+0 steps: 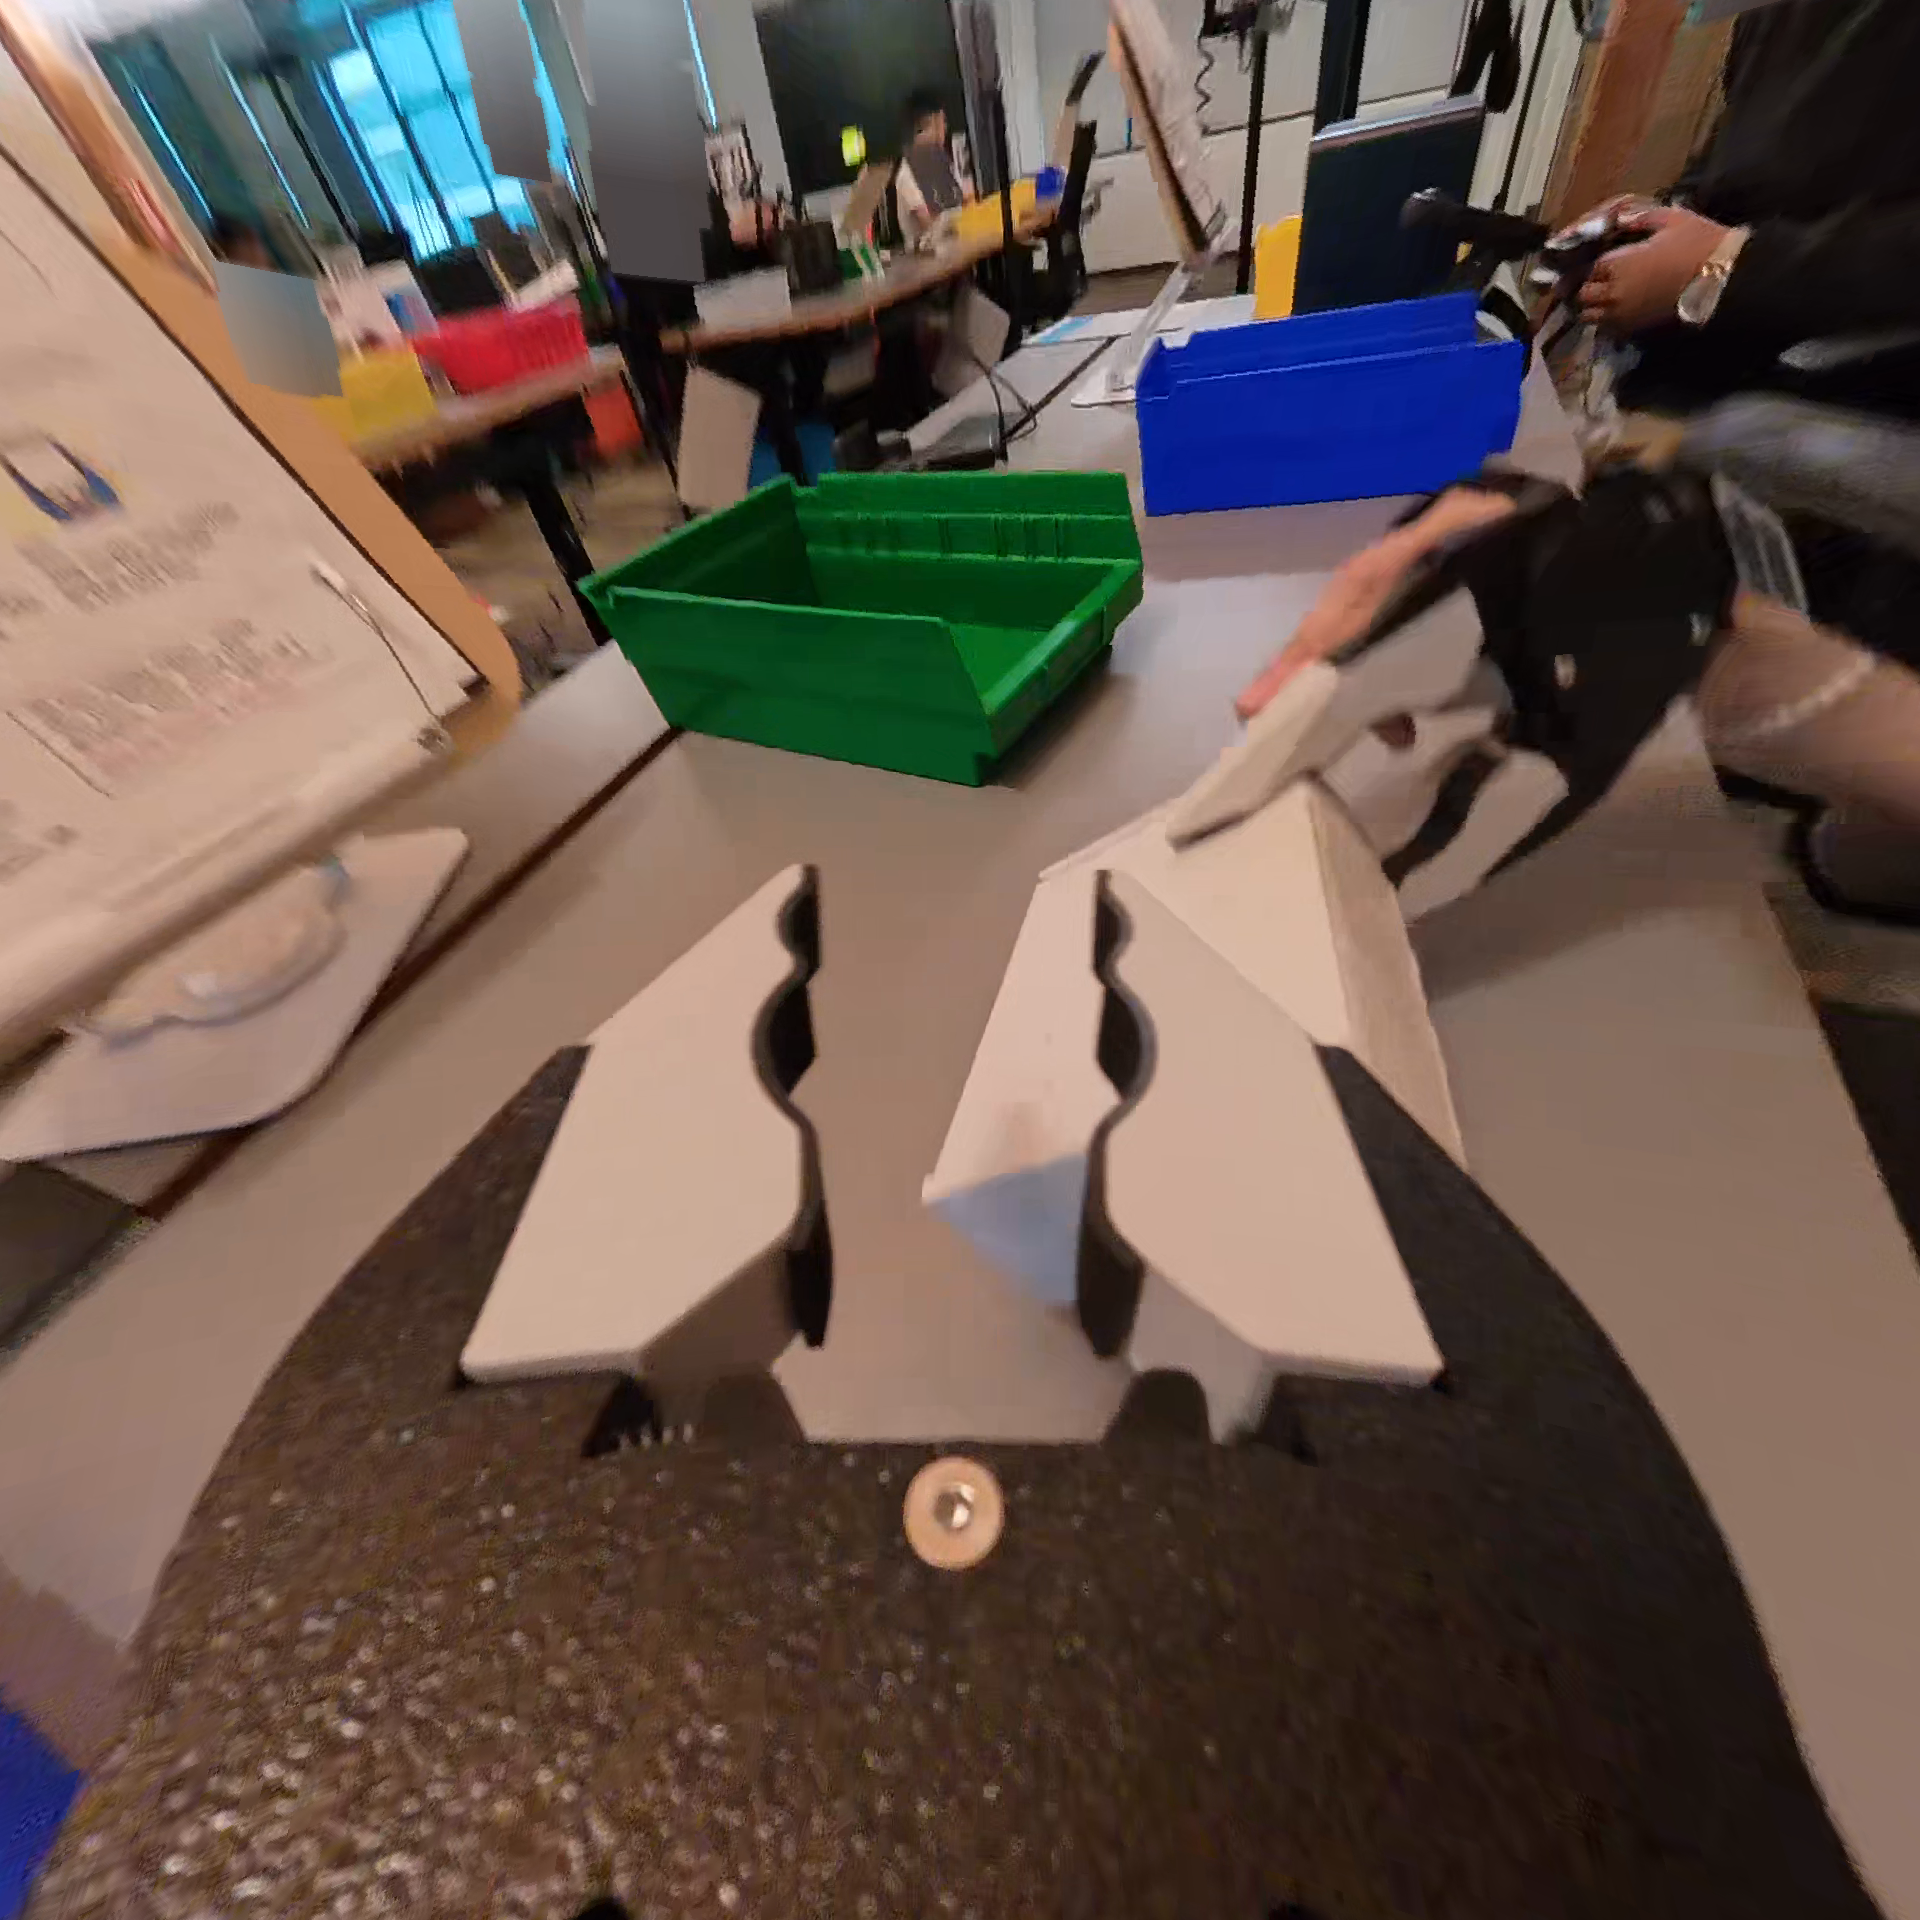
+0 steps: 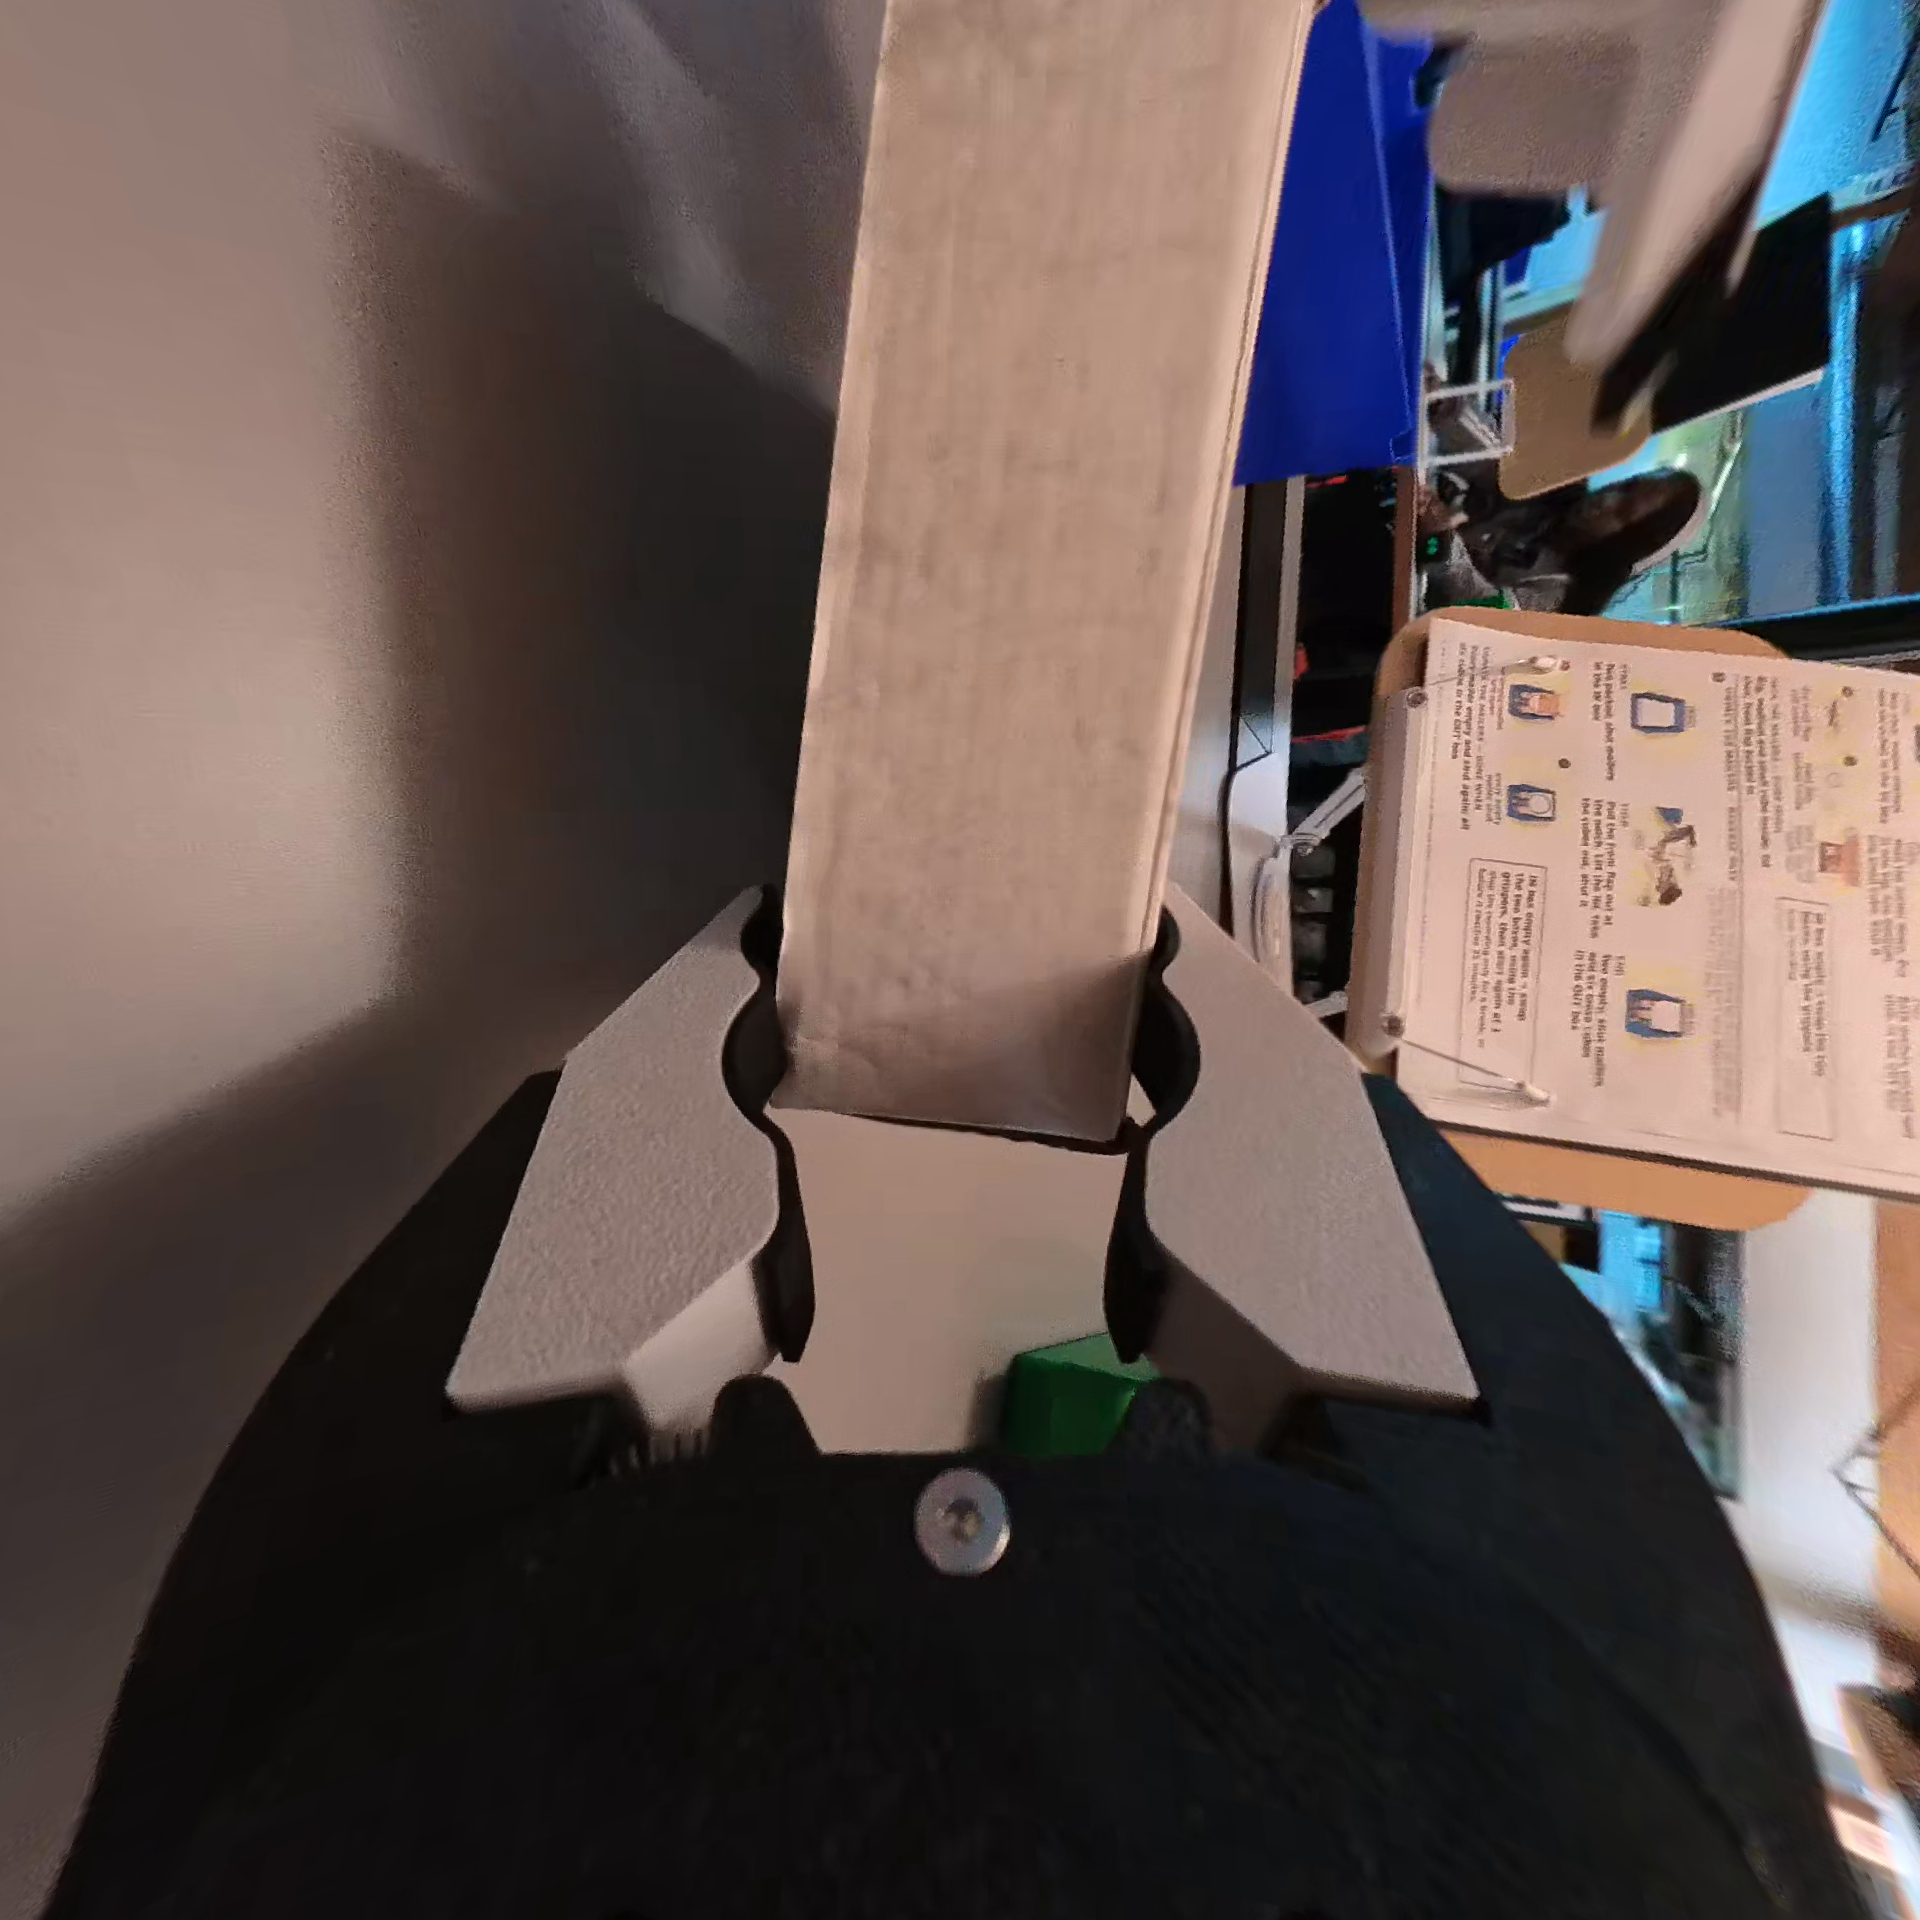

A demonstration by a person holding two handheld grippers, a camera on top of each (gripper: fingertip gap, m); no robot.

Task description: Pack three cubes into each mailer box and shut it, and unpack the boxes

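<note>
Right gripper (image 2: 961,1023), rolled sideways, clamps the narrow edge of a white mailer box (image 2: 1023,520); left gripper (image 1: 951,1049), jaws apart and holding nothing, straddles the box's near corner (image 1: 1013,1164) above the grey table (image 1: 1558,1143); green bin (image 1: 883,623) beyond. Probable step: handling one box; contents unseen; next move calls for the left jaws steadying it.

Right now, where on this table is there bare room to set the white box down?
Bare grey table lies between the left gripper and the green bin. Another bare patch lies right of the mailer box. It is crowded left, by the instruction stand, and around the right gripper.
</note>
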